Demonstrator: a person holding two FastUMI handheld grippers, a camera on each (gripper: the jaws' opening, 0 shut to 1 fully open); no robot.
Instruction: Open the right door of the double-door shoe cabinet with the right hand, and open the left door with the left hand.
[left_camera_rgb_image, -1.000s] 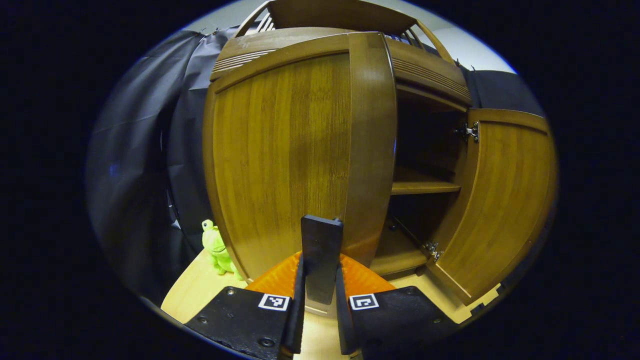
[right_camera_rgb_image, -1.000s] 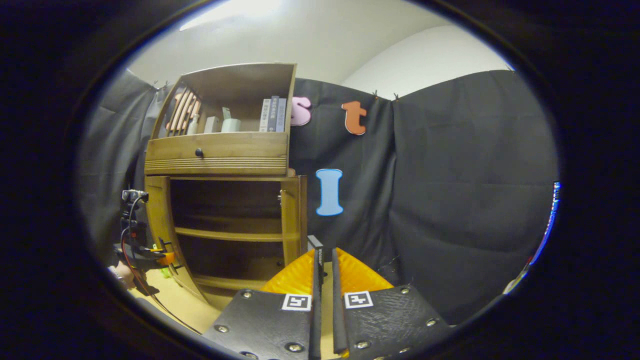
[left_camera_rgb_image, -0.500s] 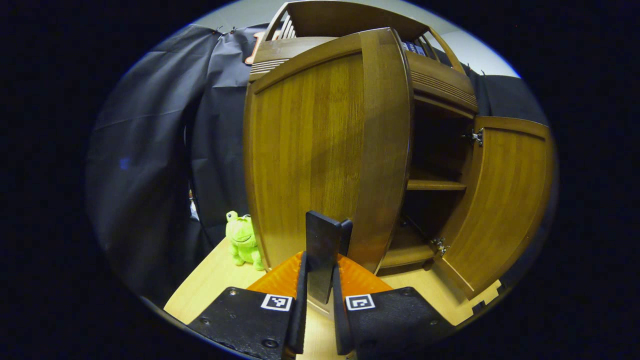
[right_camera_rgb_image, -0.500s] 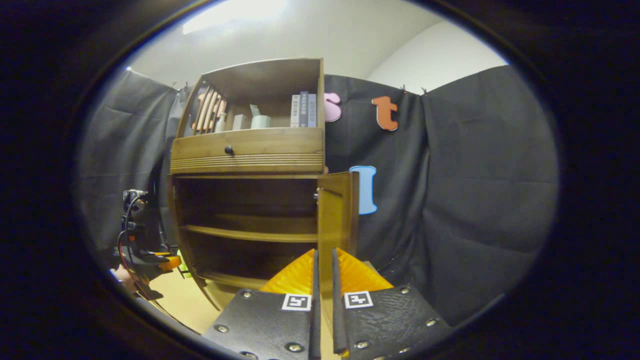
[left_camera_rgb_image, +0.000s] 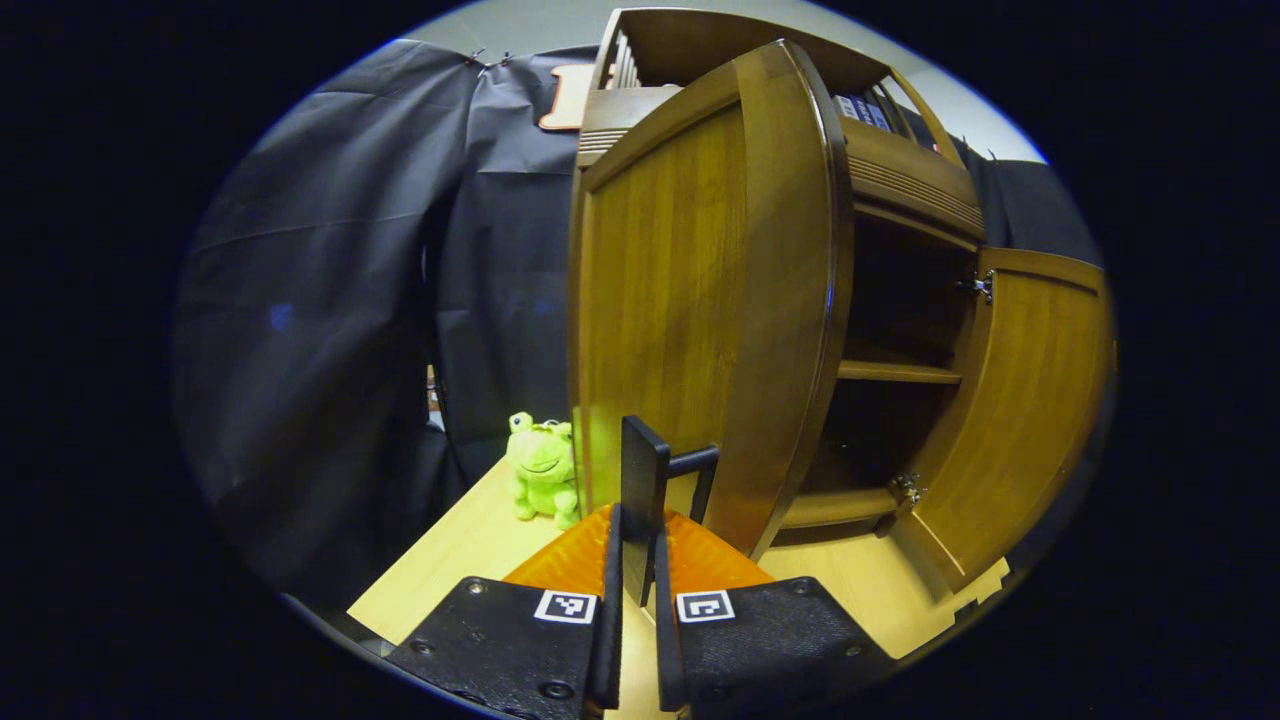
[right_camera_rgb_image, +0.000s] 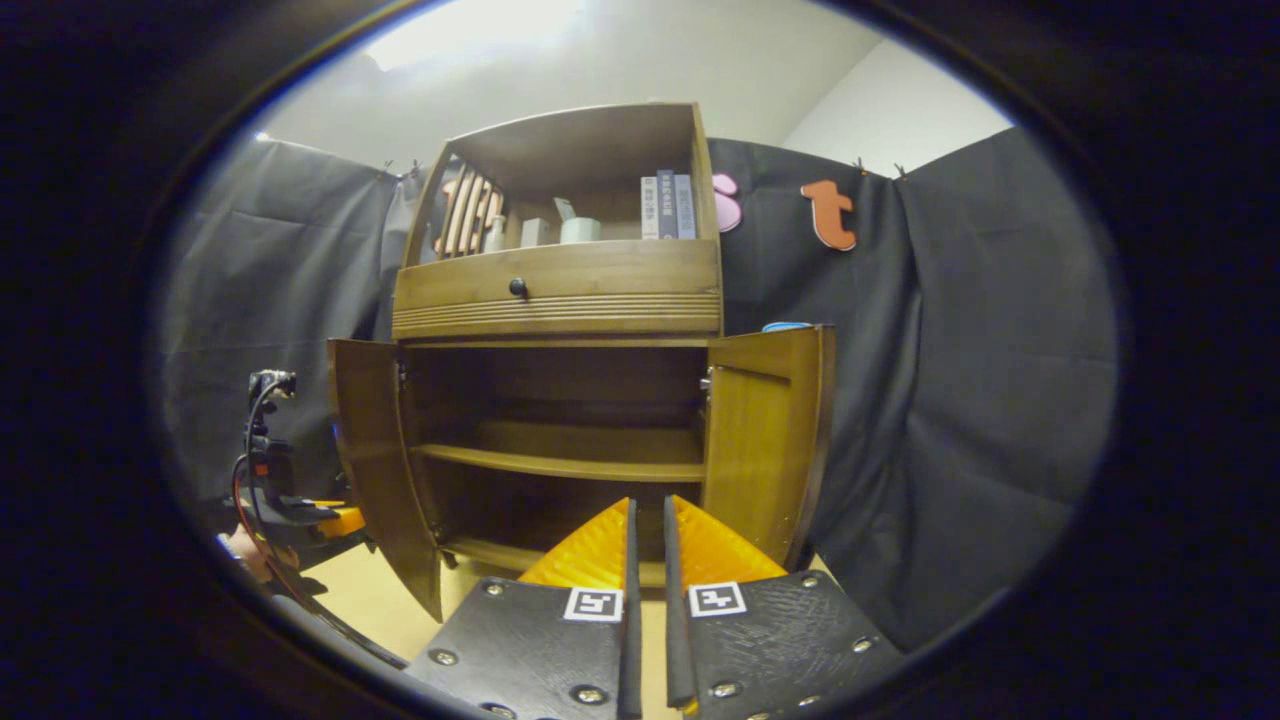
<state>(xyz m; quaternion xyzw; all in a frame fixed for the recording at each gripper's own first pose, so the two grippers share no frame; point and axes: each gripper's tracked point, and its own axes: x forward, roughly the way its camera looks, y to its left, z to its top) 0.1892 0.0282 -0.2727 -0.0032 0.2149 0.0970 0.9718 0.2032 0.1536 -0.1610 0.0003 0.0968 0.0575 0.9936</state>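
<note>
Warm brown wood makes up the cabinet (right_camera_rgb_image: 560, 300), standing on a pale floor (left_camera_rgb_image: 450, 560) against the black wall. Both doors stand wide: the left door (left_camera_rgb_image: 700, 300) swung out, the right door (right_camera_rgb_image: 765, 440) likewise, 2 bare shelves between. The left gripper (left_camera_rgb_image: 632, 560) is clenched on the dark handle (left_camera_rgb_image: 645, 480) at that door's lower edge. The right gripper (right_camera_rgb_image: 647, 600) is closed on nothing, well back. A door looks stiff, light on its hinges; the handle is the place to grip. A green frog toy (left_camera_rgb_image: 540, 470) sits beside.
</note>
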